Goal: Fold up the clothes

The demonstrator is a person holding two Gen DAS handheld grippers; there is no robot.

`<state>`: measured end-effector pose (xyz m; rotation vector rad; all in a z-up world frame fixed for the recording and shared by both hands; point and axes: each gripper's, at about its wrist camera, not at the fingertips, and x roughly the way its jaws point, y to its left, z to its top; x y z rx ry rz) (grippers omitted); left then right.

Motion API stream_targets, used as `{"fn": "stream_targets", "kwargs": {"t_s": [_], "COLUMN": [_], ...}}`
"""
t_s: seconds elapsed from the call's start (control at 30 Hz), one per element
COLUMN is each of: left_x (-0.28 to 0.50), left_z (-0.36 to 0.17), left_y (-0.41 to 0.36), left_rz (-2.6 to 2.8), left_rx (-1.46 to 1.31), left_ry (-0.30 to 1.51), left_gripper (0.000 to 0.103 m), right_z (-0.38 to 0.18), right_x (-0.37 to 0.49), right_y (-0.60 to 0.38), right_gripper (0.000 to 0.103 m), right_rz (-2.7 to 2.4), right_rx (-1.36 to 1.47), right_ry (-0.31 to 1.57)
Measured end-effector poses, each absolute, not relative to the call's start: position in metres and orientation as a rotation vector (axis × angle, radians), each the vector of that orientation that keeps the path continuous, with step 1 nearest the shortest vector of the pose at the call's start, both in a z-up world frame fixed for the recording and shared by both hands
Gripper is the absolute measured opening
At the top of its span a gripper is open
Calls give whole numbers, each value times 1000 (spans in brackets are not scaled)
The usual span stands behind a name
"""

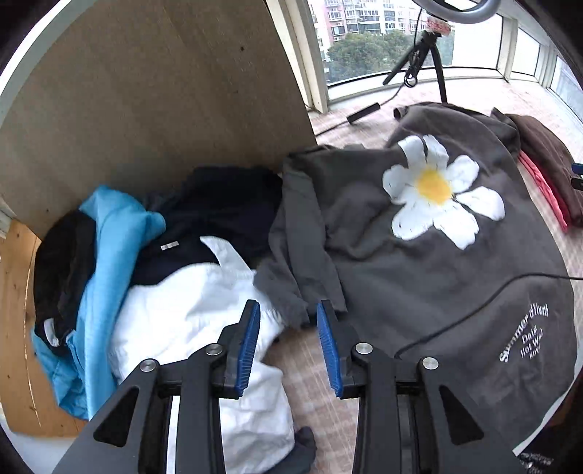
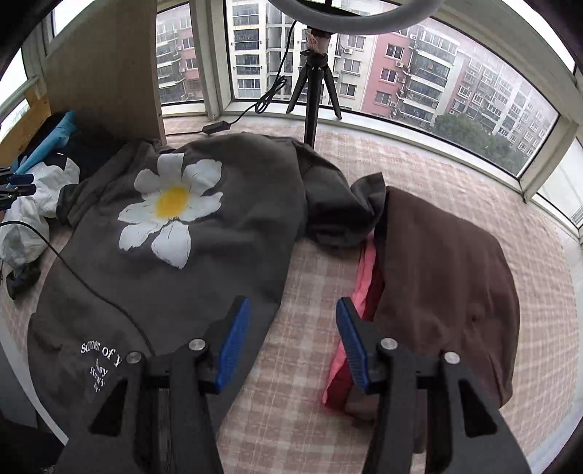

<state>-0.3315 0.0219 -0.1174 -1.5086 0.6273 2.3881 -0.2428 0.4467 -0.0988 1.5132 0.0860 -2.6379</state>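
Blue ribbed pads [image 1: 249,346] on the black left gripper [image 1: 288,344] stand partly apart with nothing between them; they hang over the near hem of a crumpled white garment [image 1: 189,302] and the ragged cuff of a dark grey sweatshirt [image 1: 419,262]. On the right gripper [image 2: 293,342], matching blue pads [image 2: 233,346] stand wider apart, also holding nothing, above a bare strip of the pink-and-cream checked cloth surface [image 2: 302,291].

That grey sweatshirt, printed with a large white daisy [image 2: 171,204] and small white lettering near its hem, lies spread flat just left of the right gripper, one sleeve bunched at its far right. A thin black cable [image 2: 73,269] trails across its near part. Just right of the gripper sits a folded brown garment [image 2: 444,284] on top of a folded pink one [image 2: 364,277].

To the far left, beside the white garment, a bright blue garment [image 1: 109,255] and dark navy and black clothes [image 1: 226,204] are heaped against an upright pale wooden board [image 1: 164,91].

At the far edge of the surface stands a black tripod [image 2: 313,94] carrying a ring light [image 2: 357,14]. Beyond it a curved bay window [image 2: 400,120] wraps the room, showing apartment blocks and treetops outside.
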Motion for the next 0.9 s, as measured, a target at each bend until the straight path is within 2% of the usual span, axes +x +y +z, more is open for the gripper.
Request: {"fn": "stream_targets", "kwargs": {"t_s": [0.1,0.2,0.3,0.4,0.6,0.73,0.8,0.87,0.9], "left_x": [-284,-246,-205,-158,-105,-105,-110,-114,-116], "left_z": [-115,-98,-82,-95,-177,-218,-225,-220,-214], "left_y": [-2,-39,-73,-71,-8,20,28,35,37], "left_rz": [2372,2402,2423,2296,1965,1911,1903,1917,1928], "left_rx": [-1515,-1527,-1544,-1557,-1596,-1643,-1645,-1615,-1606], "left_ry": [552,474,520,622,492,400,302,248,229], "left_gripper": [32,32,31,31,35,37,32,3,3], "right_z": [-100,-75,-51,-64,-169,-203,-204,-201,-198], "right_x": [-183,-123,-63,-26,13,12,11,8,8], "right_y": [469,503,529,512,435,406,401,397,396], "right_gripper": [49,49,50,55,55,55,55,55,55], "right_rz": [-2657,-2753,-2803,-2754,-2540,-2456,-2437,-2436,-2433], "right_rx": [1536,1480,1371,1427,1645,1680,1653,1635,1624], "right_ry": [-88,-254,-433,-415,-429,-413,-423,-406,-397]}}
